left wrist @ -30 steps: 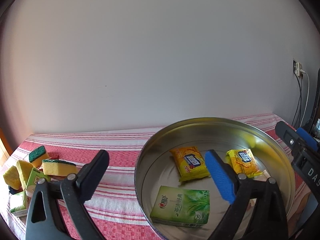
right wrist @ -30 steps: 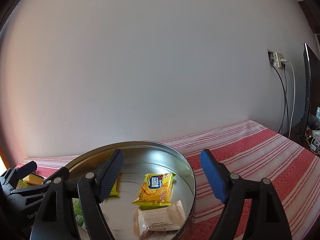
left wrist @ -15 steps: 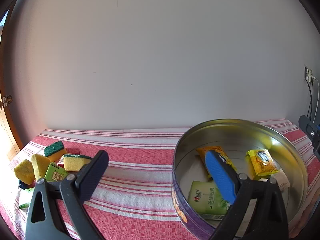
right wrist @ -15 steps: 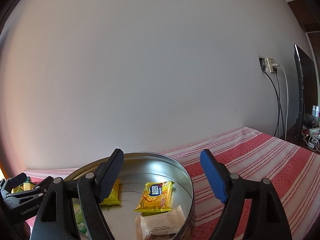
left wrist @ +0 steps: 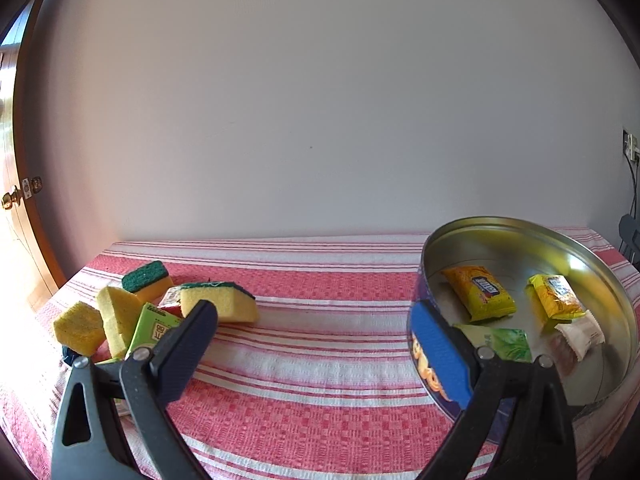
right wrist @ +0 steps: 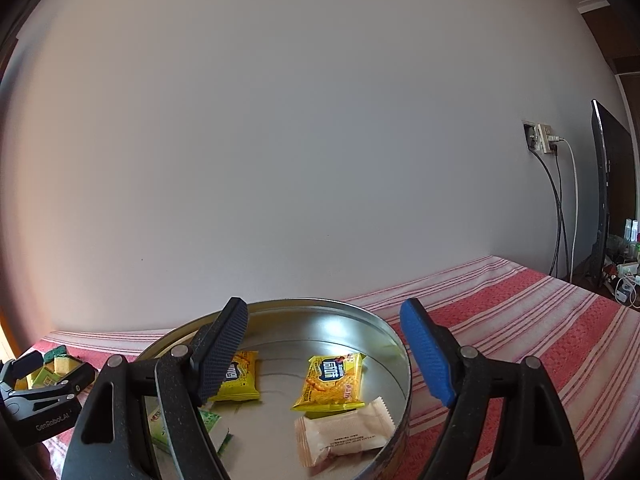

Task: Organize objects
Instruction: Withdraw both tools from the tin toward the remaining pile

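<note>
A round metal tin sits on the red striped cloth and holds yellow snack packets, a green packet and a pale wrapped snack. At the left lies a pile of yellow-green sponges with a green carton. My left gripper is open and empty, over the cloth between the pile and the tin. My right gripper is open and empty above the tin. The left gripper also shows in the right wrist view.
A white wall runs behind the table. A wall socket with hanging cables and a dark screen stand at the right. A wooden door with a knob is at the far left. The striped cloth spans the table.
My left gripper has swung left, away from over the tin toward the sponge pile. My right gripper has stayed over the tin with a slight shift. Both stay open.
</note>
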Demonstrator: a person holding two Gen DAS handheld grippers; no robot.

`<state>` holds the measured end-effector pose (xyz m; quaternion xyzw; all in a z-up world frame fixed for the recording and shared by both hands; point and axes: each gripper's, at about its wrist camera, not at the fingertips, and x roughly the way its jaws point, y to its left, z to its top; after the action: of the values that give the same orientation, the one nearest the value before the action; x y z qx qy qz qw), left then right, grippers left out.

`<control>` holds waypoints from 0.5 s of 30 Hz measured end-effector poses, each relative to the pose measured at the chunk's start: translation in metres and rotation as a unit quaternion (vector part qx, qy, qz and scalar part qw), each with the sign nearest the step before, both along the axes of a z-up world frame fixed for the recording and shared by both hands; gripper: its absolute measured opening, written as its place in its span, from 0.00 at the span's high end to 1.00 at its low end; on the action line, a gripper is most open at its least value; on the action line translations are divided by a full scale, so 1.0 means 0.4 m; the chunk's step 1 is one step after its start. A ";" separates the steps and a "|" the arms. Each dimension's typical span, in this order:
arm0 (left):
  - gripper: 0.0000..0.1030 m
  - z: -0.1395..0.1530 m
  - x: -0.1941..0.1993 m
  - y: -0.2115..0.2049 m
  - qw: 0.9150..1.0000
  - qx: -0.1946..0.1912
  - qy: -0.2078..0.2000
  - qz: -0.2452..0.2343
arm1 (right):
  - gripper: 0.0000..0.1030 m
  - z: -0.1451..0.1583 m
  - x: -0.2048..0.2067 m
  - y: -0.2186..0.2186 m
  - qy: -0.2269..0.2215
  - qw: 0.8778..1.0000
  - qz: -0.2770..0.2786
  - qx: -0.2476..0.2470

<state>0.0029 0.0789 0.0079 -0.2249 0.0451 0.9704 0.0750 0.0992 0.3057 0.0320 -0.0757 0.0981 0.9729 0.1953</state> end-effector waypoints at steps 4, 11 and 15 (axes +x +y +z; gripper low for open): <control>0.04 -0.006 -0.006 -0.046 1.000 0.001 -0.004 0.011 | 0.22 -0.002 -0.009 -0.040 -0.009 1.000 0.012 0.005; 0.04 -0.009 -0.013 -0.111 1.000 0.005 -0.006 0.025 | 0.22 -0.007 -0.014 -0.098 -0.016 1.000 0.025 -0.001; 0.04 -0.007 -0.010 -0.152 1.000 0.000 -0.003 0.029 | 0.22 -0.011 -0.023 -0.144 -0.024 0.999 0.040 -0.003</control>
<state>-0.0011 0.0181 0.0049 -0.2289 0.0379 0.9716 0.0466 0.0898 0.2481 0.0278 -0.1031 0.0934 0.9775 0.1584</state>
